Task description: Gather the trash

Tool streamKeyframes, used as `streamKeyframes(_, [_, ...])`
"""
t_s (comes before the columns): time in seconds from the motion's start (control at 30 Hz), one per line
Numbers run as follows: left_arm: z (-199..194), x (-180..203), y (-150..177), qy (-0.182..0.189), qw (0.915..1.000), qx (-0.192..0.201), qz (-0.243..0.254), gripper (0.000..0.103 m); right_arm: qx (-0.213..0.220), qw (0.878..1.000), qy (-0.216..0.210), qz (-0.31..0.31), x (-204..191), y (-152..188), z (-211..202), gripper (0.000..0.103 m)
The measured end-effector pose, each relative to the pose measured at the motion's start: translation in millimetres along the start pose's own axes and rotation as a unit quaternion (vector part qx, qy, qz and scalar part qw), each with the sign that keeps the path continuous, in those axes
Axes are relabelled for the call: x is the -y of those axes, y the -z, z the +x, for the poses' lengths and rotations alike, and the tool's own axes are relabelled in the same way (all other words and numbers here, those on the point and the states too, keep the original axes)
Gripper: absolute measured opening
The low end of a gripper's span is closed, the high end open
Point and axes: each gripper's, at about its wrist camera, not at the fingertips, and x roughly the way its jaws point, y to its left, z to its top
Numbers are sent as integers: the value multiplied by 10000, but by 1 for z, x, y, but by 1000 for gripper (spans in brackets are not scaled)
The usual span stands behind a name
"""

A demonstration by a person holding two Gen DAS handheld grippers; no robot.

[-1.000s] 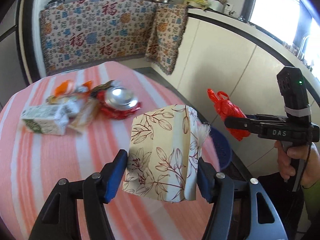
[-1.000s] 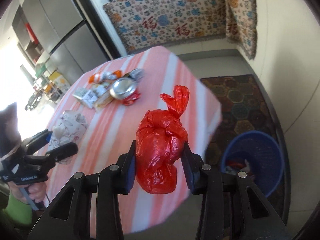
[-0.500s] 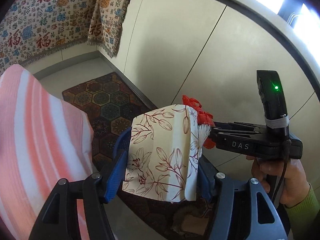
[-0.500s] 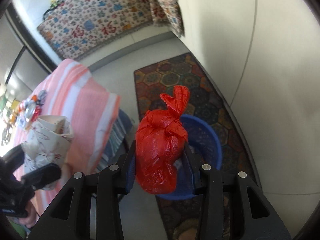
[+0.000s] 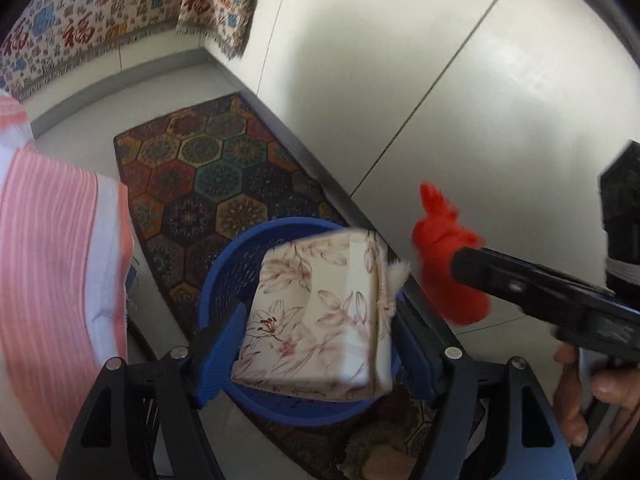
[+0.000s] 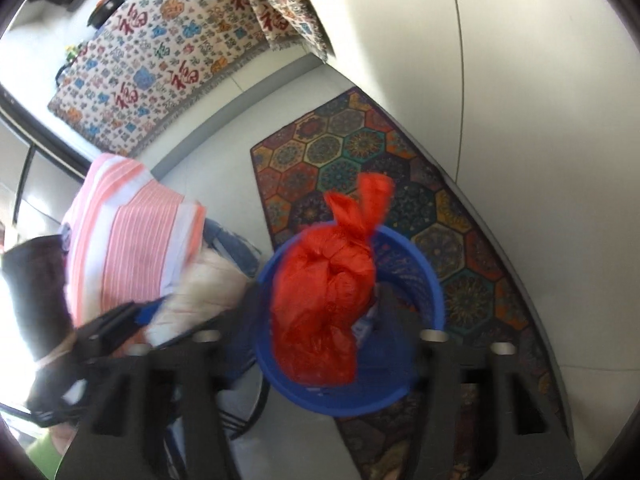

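My left gripper [image 5: 316,338] is shut on a cream floral-print packet [image 5: 316,316] and holds it right above the blue mesh bin [image 5: 236,256] on the floor. My right gripper [image 6: 324,320] is shut on a tied red plastic bag [image 6: 324,304], also above the blue bin [image 6: 432,292]. In the left wrist view the red bag [image 5: 452,264] and the right gripper body show just right of the packet. In the right wrist view the packet [image 6: 200,292] shows blurred at the left.
A patterned hexagon rug [image 5: 224,176] lies under the bin beside white cabinet doors [image 5: 440,80]. The table's pink striped cloth [image 5: 52,264] hangs at the left. A patterned cloth [image 6: 160,60] covers the far counter.
Both grippers have swung off the table to the right and down over the blue bin, each still holding its item. The table and its trash have left the view.
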Motion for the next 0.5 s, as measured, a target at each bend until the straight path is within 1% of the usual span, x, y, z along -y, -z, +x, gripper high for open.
streamKeyframes(0.07, [4, -2, -2, 5, 9999, -41, -120, 75, 52, 10000, 50, -16, 1, 0, -3, 74])
streamKeyframes(0.13, [-1, -2, -1, 3, 9999, 28, -121, 75, 141, 9999, 69, 1, 1, -1, -7, 75])
streamKeyframes(0.2, [-11, 2, 3, -37, 9999, 125, -18, 75, 225, 9997, 108, -34, -1, -1, -11, 79])
streamKeyframes(0.3, [-27, 8, 8, -163, 9994, 272, 134, 75, 349, 9990, 209, -205, -12, 0, -16, 81])
streamKeyframes(0.4, [-63, 15, 22, -165, 9981, 545, 241, 75, 521, 9970, 330, -465, -29, 2, -23, 84])
streamKeyframes(0.5, [-109, 14, 50, -262, 9955, 853, 321, 75, 806, 9917, 434, -904, -62, 7, -32, 89])
